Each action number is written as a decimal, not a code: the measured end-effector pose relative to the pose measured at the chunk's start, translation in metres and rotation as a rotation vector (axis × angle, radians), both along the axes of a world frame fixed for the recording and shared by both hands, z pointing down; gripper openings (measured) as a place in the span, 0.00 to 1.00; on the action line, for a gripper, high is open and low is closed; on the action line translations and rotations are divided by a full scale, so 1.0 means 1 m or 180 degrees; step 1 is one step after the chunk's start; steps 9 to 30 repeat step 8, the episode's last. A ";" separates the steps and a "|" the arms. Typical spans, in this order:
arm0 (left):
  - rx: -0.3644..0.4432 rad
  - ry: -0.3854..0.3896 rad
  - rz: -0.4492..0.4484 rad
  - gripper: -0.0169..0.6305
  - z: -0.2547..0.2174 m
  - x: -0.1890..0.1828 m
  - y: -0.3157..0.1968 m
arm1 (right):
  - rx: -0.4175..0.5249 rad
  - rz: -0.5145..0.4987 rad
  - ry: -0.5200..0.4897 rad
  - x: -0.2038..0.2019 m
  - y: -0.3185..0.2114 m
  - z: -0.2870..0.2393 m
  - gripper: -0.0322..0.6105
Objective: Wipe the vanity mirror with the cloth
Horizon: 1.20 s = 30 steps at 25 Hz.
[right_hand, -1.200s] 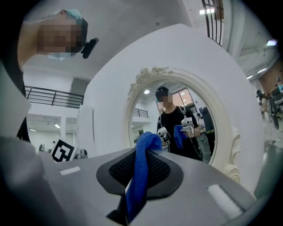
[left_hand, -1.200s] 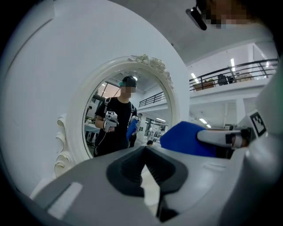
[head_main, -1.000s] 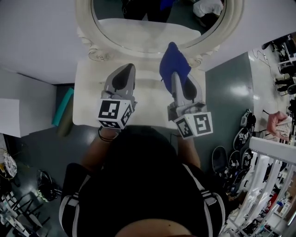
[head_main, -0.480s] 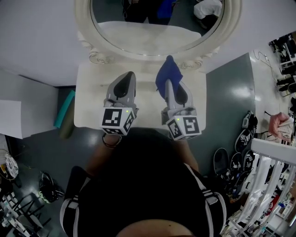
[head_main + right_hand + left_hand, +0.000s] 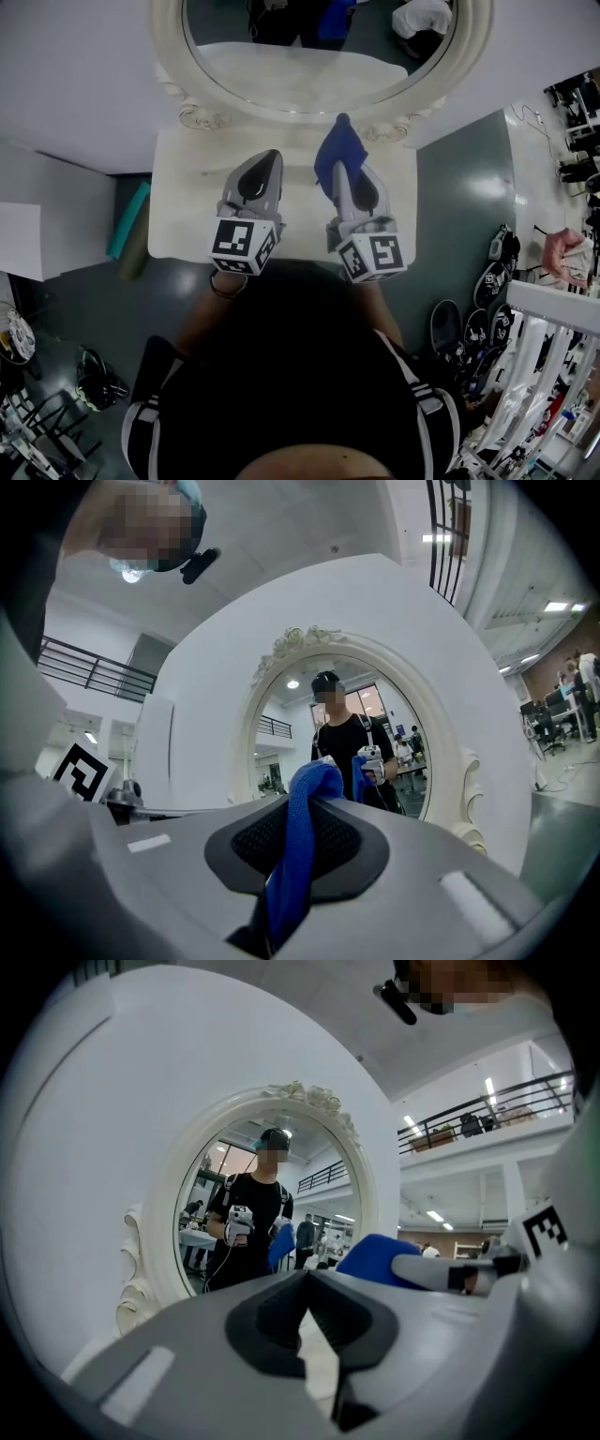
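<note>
Over the near half of the white desk [image 5: 183, 211], both grippers point toward the oval vanity mirror [image 5: 300, 66], which stands at the desk's far edge. On the left gripper [image 5: 268, 156], the 2 jaws are pressed together with nothing between them. Beside it, the right gripper [image 5: 341, 171] is clamped on the blue cloth [image 5: 334, 148], which bunches up past the jaw tips, close to the mirror's lower frame.

A white table [image 5: 178, 211] stands against a pale wall [image 5: 75, 75]; just left of the table lies a long teal thing [image 5: 128, 217] on the dark grey floor [image 5: 459, 197]; well right of the table, dark shoes [image 5: 489, 281] sit beside a white rack [image 5: 553, 323]; a pink bundle [image 5: 567, 255] lies farther right.
</note>
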<state>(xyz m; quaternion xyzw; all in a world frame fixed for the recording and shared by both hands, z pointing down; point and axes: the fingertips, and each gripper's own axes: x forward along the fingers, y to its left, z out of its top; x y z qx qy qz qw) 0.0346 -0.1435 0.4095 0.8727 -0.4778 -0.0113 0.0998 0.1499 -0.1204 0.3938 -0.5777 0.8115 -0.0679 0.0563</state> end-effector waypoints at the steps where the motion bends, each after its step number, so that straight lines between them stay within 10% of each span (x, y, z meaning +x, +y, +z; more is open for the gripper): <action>1: -0.0006 0.0000 0.0006 0.04 0.001 0.000 0.000 | 0.0005 -0.0001 -0.0011 0.000 -0.001 0.000 0.12; 30: -0.0095 -0.0009 0.0098 0.04 0.010 0.009 0.001 | -0.0008 -0.0021 0.0004 0.001 -0.002 0.003 0.12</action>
